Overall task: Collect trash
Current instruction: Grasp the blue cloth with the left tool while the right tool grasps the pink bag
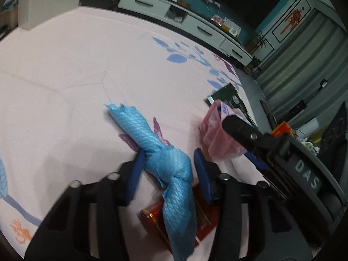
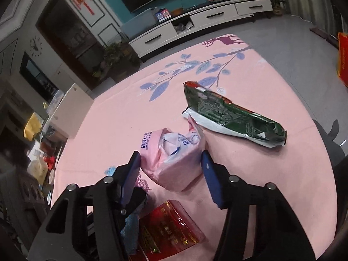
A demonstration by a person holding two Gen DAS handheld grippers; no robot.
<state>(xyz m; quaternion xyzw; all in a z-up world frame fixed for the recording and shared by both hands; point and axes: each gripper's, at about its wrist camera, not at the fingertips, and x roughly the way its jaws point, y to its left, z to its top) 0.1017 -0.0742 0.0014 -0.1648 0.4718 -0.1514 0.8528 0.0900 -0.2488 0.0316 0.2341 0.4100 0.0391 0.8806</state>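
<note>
A twisted, knotted blue plastic bag (image 1: pixel 152 143) lies on the pink tablecloth (image 1: pixel 65 65). My left gripper (image 1: pixel 168 163) straddles its knot: the left pad touches it and a thin gap shows at the right pad. In the right wrist view a crumpled pink plastic bag (image 2: pixel 174 165) sits between the blue pads of my right gripper (image 2: pixel 171 158), which stand at its sides without squeezing it. A red foil packet (image 2: pixel 167 226) lies flat just in front of both grippers, partly under the blue bag. A green and white snack wrapper (image 2: pixel 228 113) lies beyond the pink bag.
The table edge curves off to the right, with grey floor beyond it. A white TV cabinet (image 2: pixel 195 21) runs along the far wall. A white box (image 1: pixel 43 4) stands at the table's far left, and clutter sits off the left edge.
</note>
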